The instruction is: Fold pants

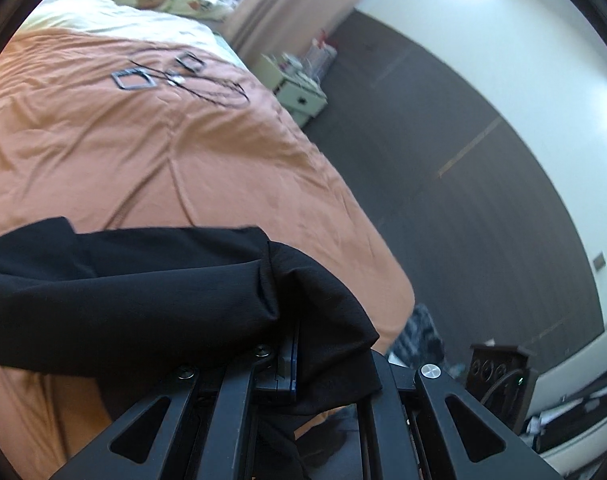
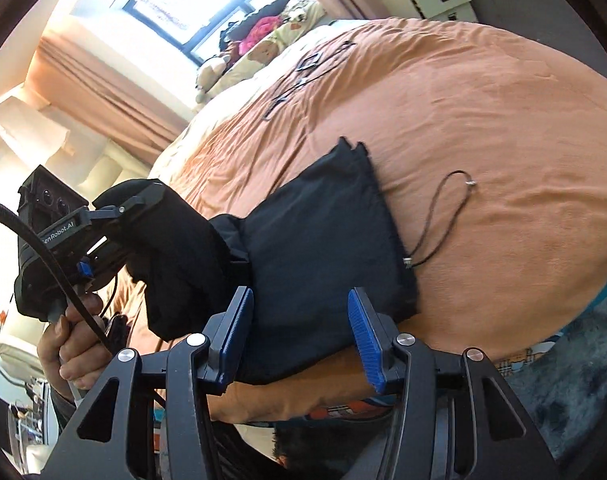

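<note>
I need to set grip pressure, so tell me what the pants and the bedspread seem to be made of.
Pants: black, matte, thin woven cloth, maybe a polyester blend; it drapes softly and shows frayed cut hems. Bedspread: orange, matte, cotton-like fabric, seemingly padded, with fine wrinkles and stitched seams.

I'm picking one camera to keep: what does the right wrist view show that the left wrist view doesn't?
Only the right wrist view: the window, the drawstring on the bed, the hand holding the left tool, and the right tool open above the pants. Only the left wrist view: the dark floor and white wall. Both: the black pants, orange bedspread and nightstand.
</note>
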Demonstrator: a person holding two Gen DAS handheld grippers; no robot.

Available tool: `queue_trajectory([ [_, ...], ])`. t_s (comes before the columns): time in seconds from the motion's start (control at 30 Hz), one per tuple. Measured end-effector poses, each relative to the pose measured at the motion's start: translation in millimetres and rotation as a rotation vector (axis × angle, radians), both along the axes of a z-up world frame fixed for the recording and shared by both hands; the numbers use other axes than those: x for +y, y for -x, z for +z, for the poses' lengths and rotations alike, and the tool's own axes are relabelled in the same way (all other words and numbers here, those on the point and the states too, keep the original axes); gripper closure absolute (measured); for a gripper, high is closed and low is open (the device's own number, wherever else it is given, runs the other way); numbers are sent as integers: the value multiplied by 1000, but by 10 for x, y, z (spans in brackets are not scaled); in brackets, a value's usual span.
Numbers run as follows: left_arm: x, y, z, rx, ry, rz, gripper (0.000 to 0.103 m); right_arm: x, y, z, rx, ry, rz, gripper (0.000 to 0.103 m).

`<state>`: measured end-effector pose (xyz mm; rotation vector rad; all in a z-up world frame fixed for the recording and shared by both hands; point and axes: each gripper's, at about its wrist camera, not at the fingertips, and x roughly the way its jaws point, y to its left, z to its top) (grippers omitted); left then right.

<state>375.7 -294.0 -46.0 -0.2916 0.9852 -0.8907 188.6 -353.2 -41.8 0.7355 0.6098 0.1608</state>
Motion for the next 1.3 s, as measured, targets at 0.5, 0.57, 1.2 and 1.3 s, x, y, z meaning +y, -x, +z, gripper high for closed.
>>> queue_trajectory([
  [0.5,-945,153,-397,-4,-217,-292,96,-143,493,80,51,12,-64,56],
  [0.57,-1039,167,-433,-13,-248,-333,96,-142,525,65,58,10,-67,56],
  [1.2,-994,267,-391,0,-261,-387,43,-133,498,-29,51,-59,-60,56],
  [1.3,-808,253,-363,6,-251,-346,43,-162,447,-107,63,-92,-68,56],
])
